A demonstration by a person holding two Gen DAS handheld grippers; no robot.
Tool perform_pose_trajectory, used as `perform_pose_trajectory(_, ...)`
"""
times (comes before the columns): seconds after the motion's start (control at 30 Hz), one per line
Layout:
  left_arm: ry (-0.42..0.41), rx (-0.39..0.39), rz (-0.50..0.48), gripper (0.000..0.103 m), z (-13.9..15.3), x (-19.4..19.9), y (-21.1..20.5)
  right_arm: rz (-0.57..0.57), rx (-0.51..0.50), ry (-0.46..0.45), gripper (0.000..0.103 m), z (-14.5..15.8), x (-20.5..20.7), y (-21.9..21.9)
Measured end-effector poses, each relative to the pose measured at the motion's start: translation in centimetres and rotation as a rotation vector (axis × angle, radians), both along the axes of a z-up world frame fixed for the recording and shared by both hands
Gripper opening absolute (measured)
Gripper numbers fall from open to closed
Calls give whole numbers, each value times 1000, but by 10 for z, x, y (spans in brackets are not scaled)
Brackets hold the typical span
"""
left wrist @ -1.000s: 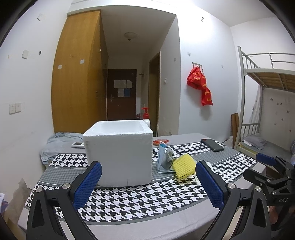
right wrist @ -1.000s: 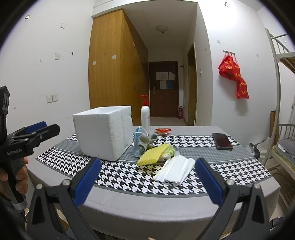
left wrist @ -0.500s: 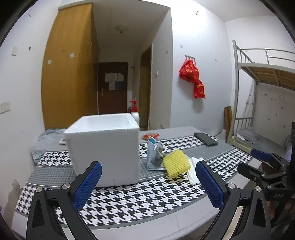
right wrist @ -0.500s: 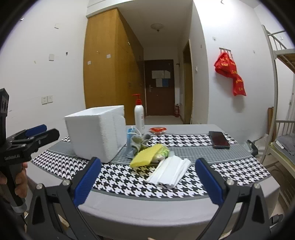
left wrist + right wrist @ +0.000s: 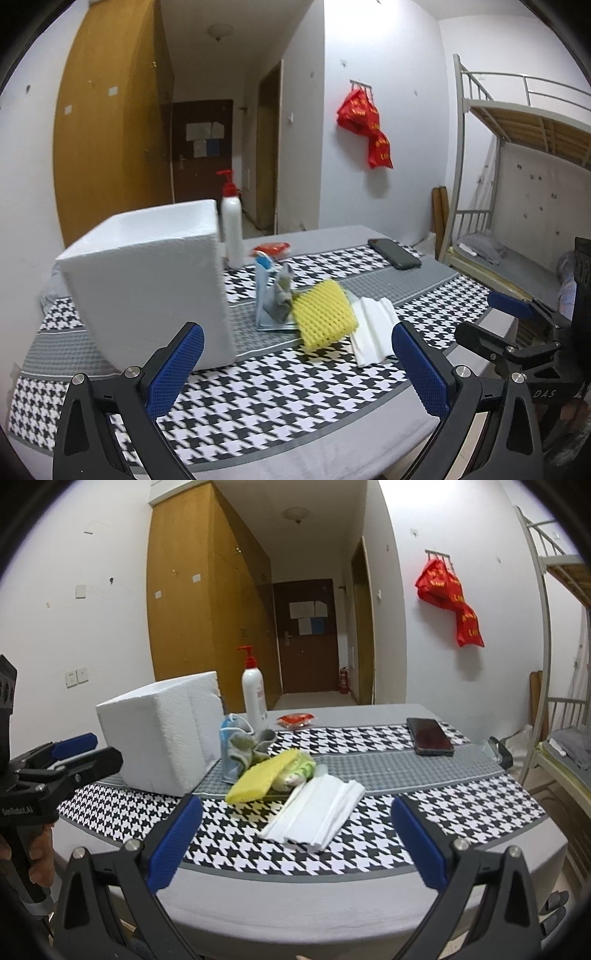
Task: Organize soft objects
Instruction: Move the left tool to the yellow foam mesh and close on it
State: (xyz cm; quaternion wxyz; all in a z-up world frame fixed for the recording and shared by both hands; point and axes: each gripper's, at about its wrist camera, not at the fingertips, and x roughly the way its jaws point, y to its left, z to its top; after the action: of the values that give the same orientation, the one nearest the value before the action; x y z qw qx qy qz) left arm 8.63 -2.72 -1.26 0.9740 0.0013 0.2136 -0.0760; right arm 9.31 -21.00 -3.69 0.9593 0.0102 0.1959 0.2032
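A white foam box [image 5: 147, 284] [image 5: 162, 734] stands on the houndstooth table runner [image 5: 258, 384]. Right of it lies a pile of soft things: a yellow foam net [image 5: 325, 314] [image 5: 264, 775], a grey-green cloth [image 5: 282, 295] [image 5: 242, 751] against a blue face mask [image 5: 231, 727], and folded white foam sheets [image 5: 371, 325] [image 5: 317, 819]. My left gripper [image 5: 295, 373] is open and empty above the table's near edge. My right gripper [image 5: 295, 842] is open and empty, short of the white sheets. Each gripper shows in the other's view, the right one [image 5: 524, 332] and the left one [image 5: 70, 757].
A white pump bottle with a red top [image 5: 232, 229] [image 5: 254, 694] stands behind the box. A red packet [image 5: 271, 248] [image 5: 295, 720] and a black phone [image 5: 394, 253] [image 5: 429, 735] lie further back. A bunk bed [image 5: 517, 184] stands at the right.
Both grippers have moved closer to the table and the pile. The left view has swung right, so the box now sits more to its left. Jaws stay open.
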Motion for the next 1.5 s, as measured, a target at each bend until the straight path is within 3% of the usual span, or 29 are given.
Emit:
perform_pose_trajectory(0.53, 141, 44, -90, 102, -27, 52, -25, -34, -2, 98, 103, -25, 39, -14)
perform_pose_trajectory(0.8, 225, 86, -78, 101, -42, 82, -29, -30, -11, 137, 103, -38, 54, -12)
perform_pose_trajectory(0.9, 238, 113, -81, 95, -46, 91, -33, -30, -13, 151, 103, -41, 60, -13)
perform_pose_trajectory(1.23, 300, 220, -65, 90, -62, 122, -54, -29, 5, 179, 103, -50, 72, -21)
perform_pose_trajectory(1.4, 320, 265, -42, 80, -71, 133, -60, -22, 16, 190, 103, -53, 77, -24)
perform_pose_trajectory(1.5, 341, 250, -37, 66, -75, 139, -58, -19, 20, 195, 103, -55, 80, -25)
